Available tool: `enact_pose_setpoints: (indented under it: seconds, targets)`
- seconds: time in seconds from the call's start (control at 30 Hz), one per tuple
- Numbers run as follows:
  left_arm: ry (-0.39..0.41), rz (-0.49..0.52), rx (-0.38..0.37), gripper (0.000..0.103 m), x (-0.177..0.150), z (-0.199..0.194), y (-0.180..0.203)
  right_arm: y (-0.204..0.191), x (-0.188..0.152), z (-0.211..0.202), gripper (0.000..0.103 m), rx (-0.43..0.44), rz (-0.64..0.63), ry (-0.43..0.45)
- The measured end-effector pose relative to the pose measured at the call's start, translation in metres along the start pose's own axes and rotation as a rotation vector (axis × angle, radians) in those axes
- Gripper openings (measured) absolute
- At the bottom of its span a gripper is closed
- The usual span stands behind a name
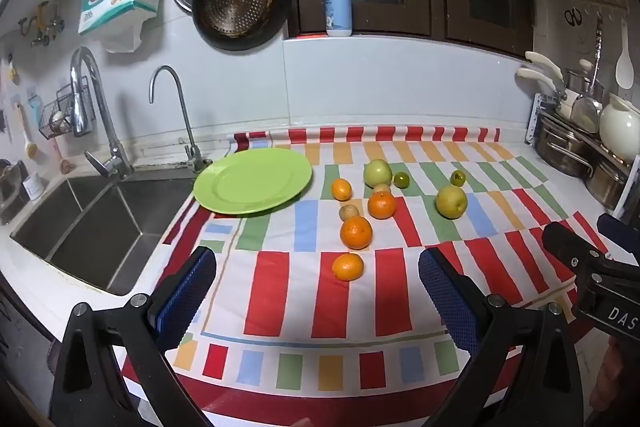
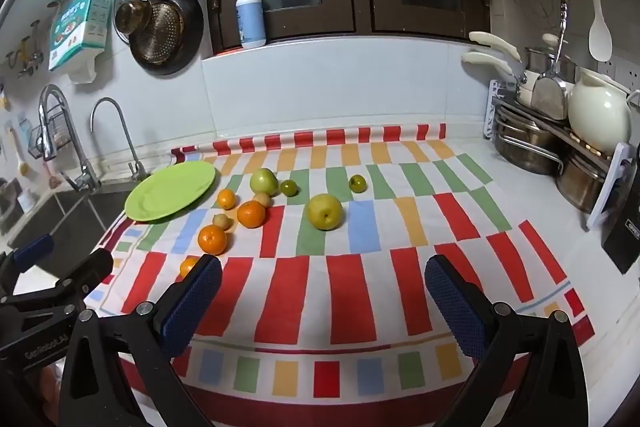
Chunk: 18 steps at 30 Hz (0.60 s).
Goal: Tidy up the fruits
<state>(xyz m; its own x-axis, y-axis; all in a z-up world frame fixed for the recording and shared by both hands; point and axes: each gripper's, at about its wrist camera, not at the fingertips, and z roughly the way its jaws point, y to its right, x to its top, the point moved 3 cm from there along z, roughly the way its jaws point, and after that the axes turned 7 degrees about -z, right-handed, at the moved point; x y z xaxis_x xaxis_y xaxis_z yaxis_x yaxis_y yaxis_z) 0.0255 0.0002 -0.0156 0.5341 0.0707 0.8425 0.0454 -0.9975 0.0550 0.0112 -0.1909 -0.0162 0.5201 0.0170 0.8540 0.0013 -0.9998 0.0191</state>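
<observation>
Round lime-green plate: empty, on the striped multicolour cloth, beside the steel sink.
Fruit, all right of the plate: four oranges, two large yellow-green apples, two small green fruits, two small tan ones.
Left gripper and right gripper: nearer than the plate, jaws wide apart, holding nothing.

Counter — striped cloth on top
</observation>
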Motion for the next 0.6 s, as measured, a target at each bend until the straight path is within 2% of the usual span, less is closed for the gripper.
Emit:
enact_pose_setpoints:
  seconds: [0.2,0.6]
  targets:
    - [0.035,0.009,-0.002,0.103,0.003,-0.007,0.004,0.002,-0.001,0.000,0.103,-0.001,-0.008,0.009]
    - [0.043,0.016,0.004,0.103,0.009,-0.014,0.006,0.000,0.004,-0.005,0.103,0.005,-0.026,0.033]
